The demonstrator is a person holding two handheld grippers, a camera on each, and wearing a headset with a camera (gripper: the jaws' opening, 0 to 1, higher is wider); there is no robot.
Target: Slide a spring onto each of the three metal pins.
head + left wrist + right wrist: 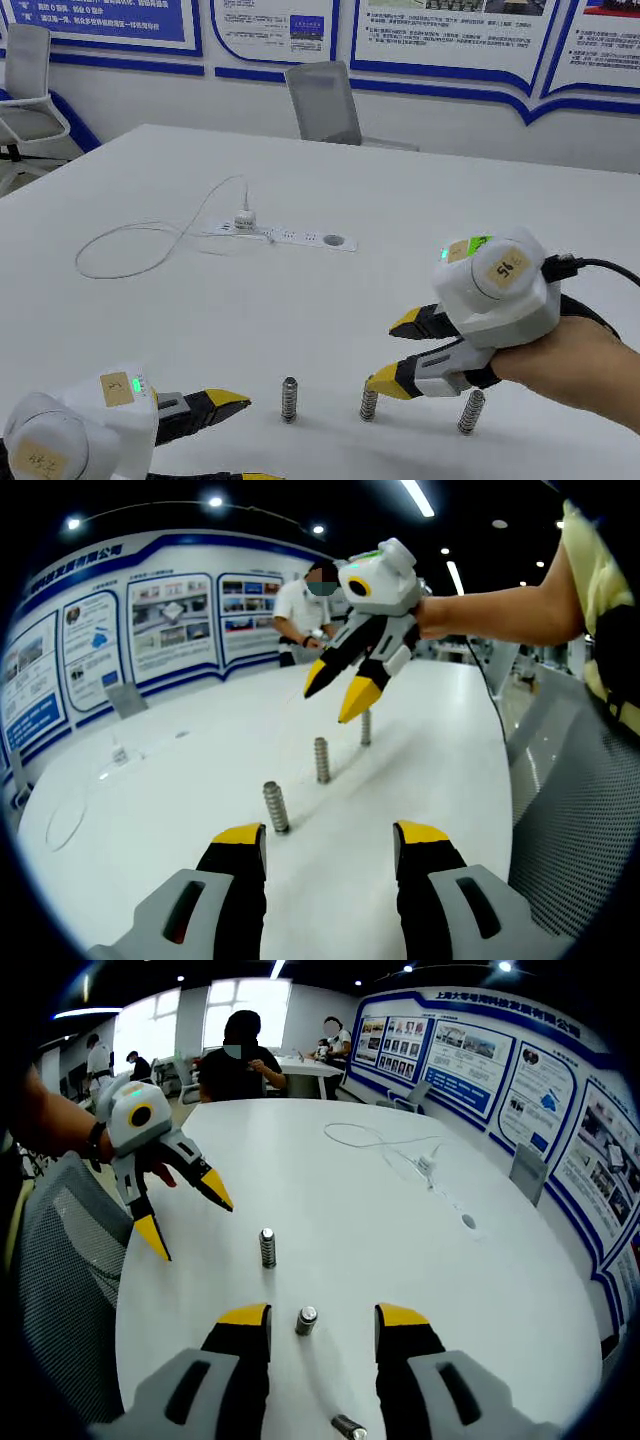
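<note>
Near left, the left gripper [256,440] sits empty, jaws apart, its lower jaw cut off by the frame. Beyond it, three pins [289,399] stand in a row, each wearing a spring [471,411]. The springs look light and bouncy, best pinched gently mid-coil. The right gripper [382,355] hovers spread and empty, one jaw tip covering the middle pin's top.
</note>
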